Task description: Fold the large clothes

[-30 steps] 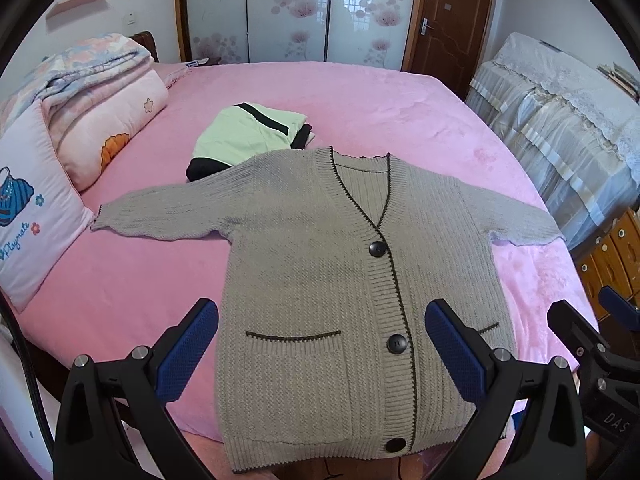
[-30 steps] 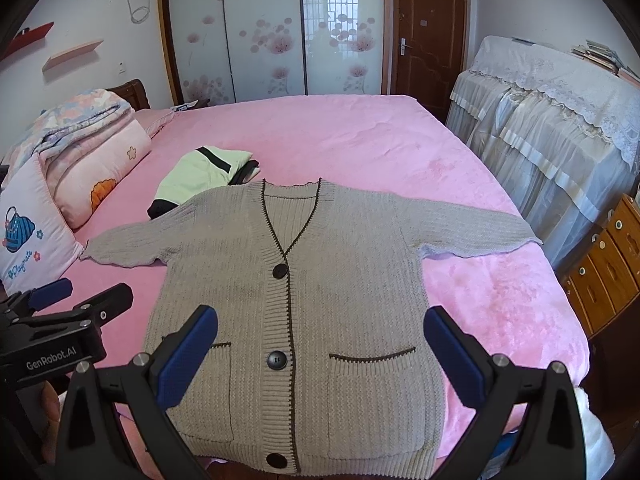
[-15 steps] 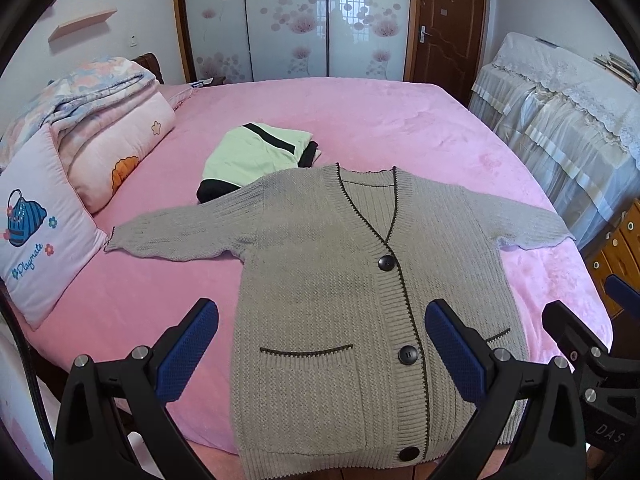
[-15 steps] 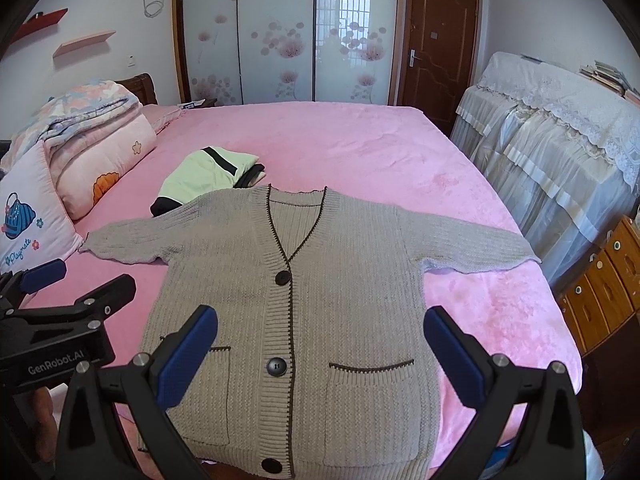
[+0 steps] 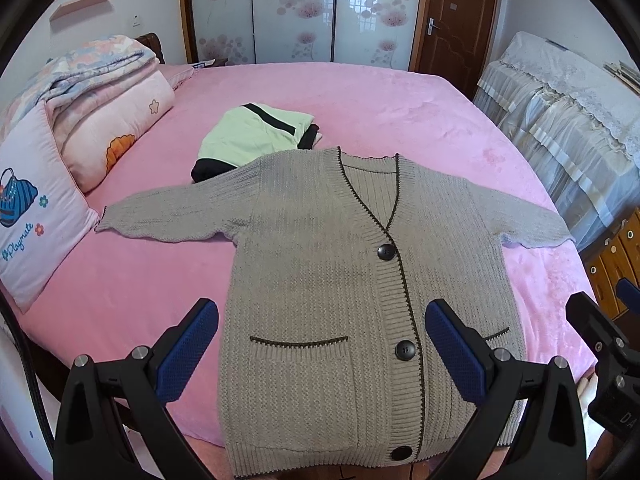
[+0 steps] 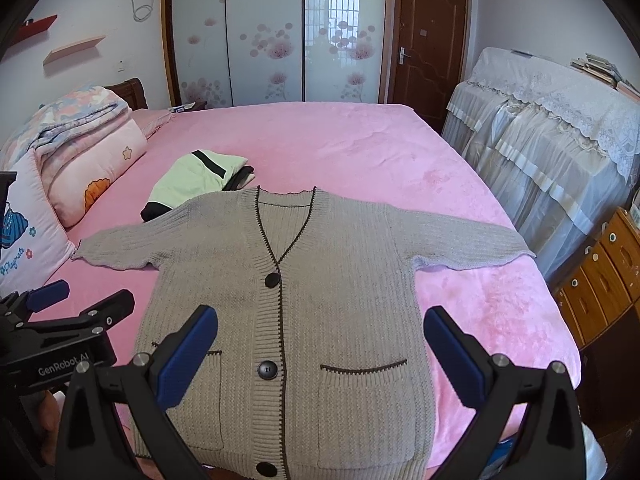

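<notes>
- Where the view is nearest, the left gripper (image 5: pixel 322 348) and right gripper (image 6: pixel 320 354) are held with jaws spread wide, nothing between them, above the hem.
- Laid flat, buttoned and sleeves outspread, a grey cardigan (image 5: pixel 340 280) is found on the pink bed (image 5: pixel 400 112).
- Beyond its shoulder, a folded green garment (image 5: pixel 252 136) is noted.

Bed (image 5: pixel 400 112): pink plush cover, fills the middle of both views.
Cardigan (image 5: pixel 332 280): grey knit, lies flat and buttoned at lower centre, sleeves spread left and right, hem at the near edge.
Folded garment (image 5: pixel 256 136): pale green and black, just beyond the cardigan's left-frame shoulder.
Pillows (image 5: pixel 116 128): stacked with a folded quilt (image 5: pixel 88 64) at left of frame.
</notes>
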`<act>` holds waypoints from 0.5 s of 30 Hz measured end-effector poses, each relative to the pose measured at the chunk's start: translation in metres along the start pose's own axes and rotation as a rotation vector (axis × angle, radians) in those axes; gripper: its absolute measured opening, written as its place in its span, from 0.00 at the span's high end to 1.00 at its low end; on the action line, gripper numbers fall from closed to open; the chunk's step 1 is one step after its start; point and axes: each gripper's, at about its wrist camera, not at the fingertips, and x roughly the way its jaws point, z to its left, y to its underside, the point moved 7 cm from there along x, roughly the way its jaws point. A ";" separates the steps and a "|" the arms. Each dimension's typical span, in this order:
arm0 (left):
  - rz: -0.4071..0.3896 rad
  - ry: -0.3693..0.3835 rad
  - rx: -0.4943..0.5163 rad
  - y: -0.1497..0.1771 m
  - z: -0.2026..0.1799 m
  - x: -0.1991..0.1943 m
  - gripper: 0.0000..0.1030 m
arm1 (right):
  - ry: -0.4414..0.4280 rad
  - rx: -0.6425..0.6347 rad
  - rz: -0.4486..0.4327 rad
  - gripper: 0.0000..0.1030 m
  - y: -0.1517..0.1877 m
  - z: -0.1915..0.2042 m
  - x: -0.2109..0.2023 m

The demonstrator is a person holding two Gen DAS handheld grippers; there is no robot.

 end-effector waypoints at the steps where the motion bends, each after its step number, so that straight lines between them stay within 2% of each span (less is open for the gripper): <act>1: 0.004 0.003 -0.002 0.000 0.000 0.002 0.01 | 0.001 0.000 0.002 0.00 0.000 0.000 0.001; 5: 0.019 0.002 0.001 0.000 -0.001 0.008 0.01 | -0.006 0.007 0.008 0.00 0.000 -0.002 0.005; 15: -0.014 -0.026 0.016 -0.015 -0.006 0.008 0.01 | -0.016 0.028 -0.006 0.00 -0.009 -0.013 0.008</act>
